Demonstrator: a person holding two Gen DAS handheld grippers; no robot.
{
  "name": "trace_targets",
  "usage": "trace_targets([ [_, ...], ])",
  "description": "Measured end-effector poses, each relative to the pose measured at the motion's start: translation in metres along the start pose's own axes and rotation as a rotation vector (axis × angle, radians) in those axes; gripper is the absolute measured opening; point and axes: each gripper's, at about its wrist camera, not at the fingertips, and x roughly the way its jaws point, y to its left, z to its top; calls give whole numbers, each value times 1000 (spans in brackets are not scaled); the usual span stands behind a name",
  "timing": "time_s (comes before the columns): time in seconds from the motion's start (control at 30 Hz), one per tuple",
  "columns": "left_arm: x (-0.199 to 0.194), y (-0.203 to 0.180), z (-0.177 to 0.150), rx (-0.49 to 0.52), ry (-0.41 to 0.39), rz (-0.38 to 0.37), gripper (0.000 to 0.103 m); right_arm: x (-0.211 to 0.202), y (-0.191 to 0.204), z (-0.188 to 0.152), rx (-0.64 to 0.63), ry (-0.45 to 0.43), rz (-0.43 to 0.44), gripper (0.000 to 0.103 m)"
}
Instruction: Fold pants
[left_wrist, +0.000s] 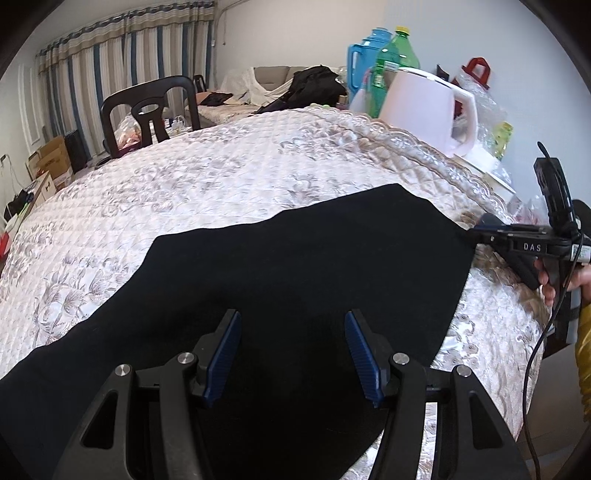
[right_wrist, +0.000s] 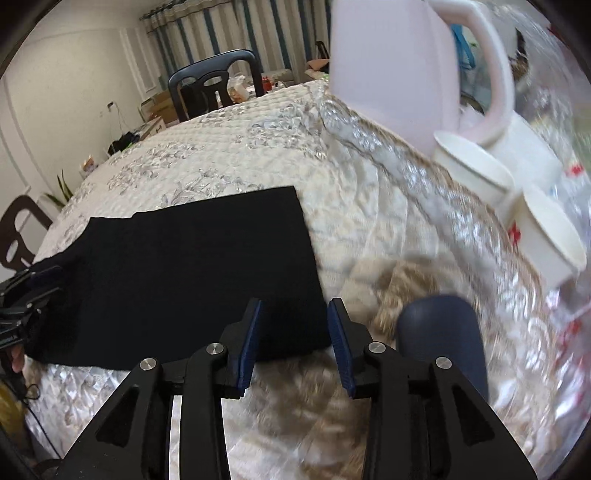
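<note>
Black pants lie flat on the quilted table cover, spread from the near left to the right edge. My left gripper is open, low over the pants near the front edge, with nothing between its blue pads. My right gripper is open at the pants' near right corner, its jaws either side of the hem edge. It shows in the left wrist view at the pants' right edge. The left gripper shows at the left edge of the right wrist view.
A pink kettle, green bottle and blue jug stand at the table's far right. White paper cups and plastic bags lie close to the right gripper. A dark chair stands behind the table.
</note>
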Motion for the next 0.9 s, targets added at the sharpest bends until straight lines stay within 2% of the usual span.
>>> trace_targets([
  [0.13, 0, -6, -3, 5, 9, -17, 61, -3, 3, -13, -5, -15, -48, 41],
  [0.27, -2, -11, -9, 0, 10, -32, 61, 0, 6, -18, 55, 21, 34, 45],
  [0.47, -3, -15, -14, 13, 23, -34, 61, -8, 2, -30, 174, -36, 78, 50],
  [0.63, -5, -18, -13, 0, 18, -44, 61, 1, 0, -19, 165, -51, 124, 52],
  [0.9, -3, -24, -8, 3, 25, -44, 61, 15, -9, -3, 244, -90, 199, 51],
])
